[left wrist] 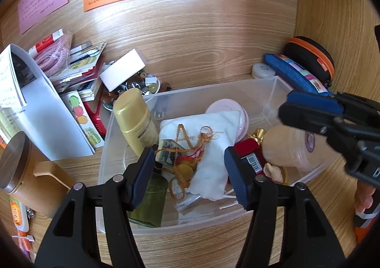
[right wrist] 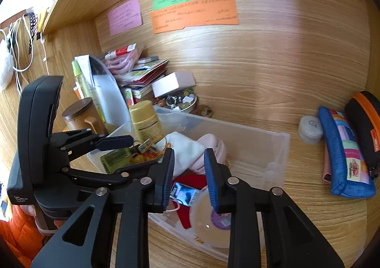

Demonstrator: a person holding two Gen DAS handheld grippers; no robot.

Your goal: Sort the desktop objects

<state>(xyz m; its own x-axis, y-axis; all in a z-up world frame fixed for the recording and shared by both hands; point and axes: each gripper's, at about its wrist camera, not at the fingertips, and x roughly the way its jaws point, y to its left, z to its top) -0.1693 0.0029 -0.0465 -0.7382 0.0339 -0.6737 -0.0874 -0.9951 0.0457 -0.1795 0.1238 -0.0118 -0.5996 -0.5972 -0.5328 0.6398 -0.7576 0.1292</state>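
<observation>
Sitting on the worktop [left wrist: 213, 30], the clear bin [left wrist: 273, 82] holds a gold bottle [left wrist: 133, 118], white cloth [left wrist: 213, 139], corded coins [left wrist: 185, 170] and a red box [left wrist: 249, 154], under the left claw [left wrist: 190, 173], apart and empty, and the right claw [right wrist: 188, 177], slightly apart, empty.

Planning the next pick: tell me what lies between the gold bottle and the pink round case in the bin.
The white cloth with a tangled orange cord on it lies between the gold bottle and the pink round case, clearest in the left wrist view.
</observation>
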